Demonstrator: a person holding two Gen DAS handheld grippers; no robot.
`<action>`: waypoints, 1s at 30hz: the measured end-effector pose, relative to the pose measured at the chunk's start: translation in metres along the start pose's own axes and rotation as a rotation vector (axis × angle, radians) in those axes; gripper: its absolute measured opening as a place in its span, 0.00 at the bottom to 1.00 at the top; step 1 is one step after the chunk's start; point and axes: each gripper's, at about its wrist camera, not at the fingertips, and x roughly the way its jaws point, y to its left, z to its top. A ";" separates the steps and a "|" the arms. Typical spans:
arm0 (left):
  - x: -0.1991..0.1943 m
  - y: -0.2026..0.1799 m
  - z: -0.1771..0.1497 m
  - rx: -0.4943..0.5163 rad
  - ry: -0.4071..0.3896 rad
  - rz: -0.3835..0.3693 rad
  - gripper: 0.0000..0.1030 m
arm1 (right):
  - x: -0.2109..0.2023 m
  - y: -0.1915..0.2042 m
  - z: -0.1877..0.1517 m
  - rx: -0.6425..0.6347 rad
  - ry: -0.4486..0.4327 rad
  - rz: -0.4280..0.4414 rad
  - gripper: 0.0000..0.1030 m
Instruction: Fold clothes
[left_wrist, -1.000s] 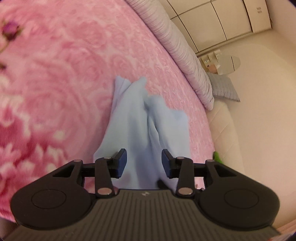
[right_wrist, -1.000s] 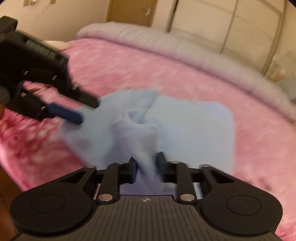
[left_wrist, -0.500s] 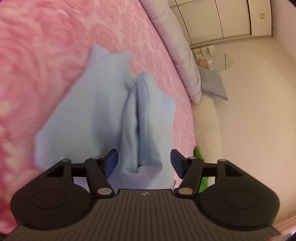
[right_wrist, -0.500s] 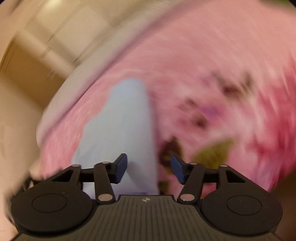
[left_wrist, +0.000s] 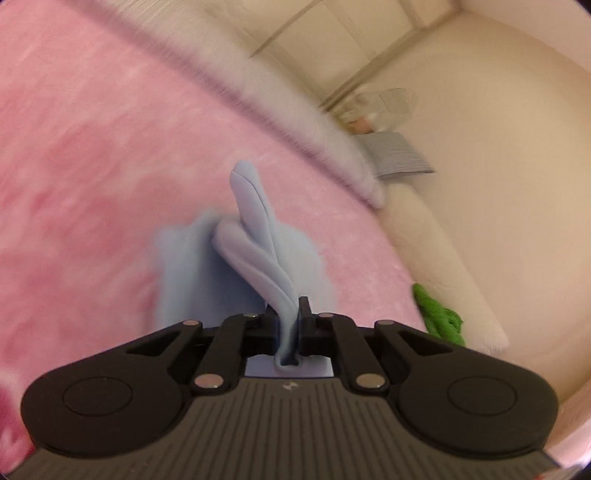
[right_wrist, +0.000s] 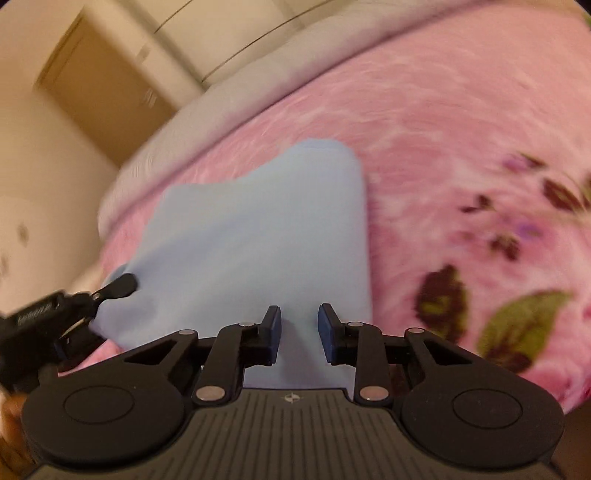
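A bedroom with cream walls and pale cupboard doors (left_wrist: 343, 48) fills the upper right of the left wrist view; a brown door (right_wrist: 107, 92) stands at the upper left of the right wrist view. The bed takes most of both frames, under a pink flowered blanket (left_wrist: 92, 166) with a grey striped bolster (left_wrist: 295, 107) along its far edge. A grey striped cushion (left_wrist: 399, 155) lies right of the bolster, and something bright green (left_wrist: 439, 317) sits at the bed's edge, lower right.

The light blue cloth (right_wrist: 258, 240) lies on the blanket at the middle of both frames.

The left gripper (left_wrist: 290, 321) is clamped on a bunched fold of the cloth, which rises between its fingers. Half a second ago those jaws stood wide on either side of the fold; they have just been closing. The right gripper (right_wrist: 297, 328) has its jaws apart above the cloth, pads not pressing it, though they have just been closing too. A second ago it pinched a raised fold.
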 end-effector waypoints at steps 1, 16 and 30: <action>0.004 0.017 -0.006 -0.054 0.011 0.006 0.05 | 0.004 0.006 -0.003 -0.034 0.010 -0.013 0.31; 0.007 0.047 -0.021 -0.140 -0.014 0.028 0.04 | -0.008 0.013 -0.014 -0.077 0.023 0.024 0.32; -0.014 0.051 -0.032 -0.090 -0.001 0.112 0.10 | 0.004 -0.013 -0.028 -0.059 0.042 -0.054 0.24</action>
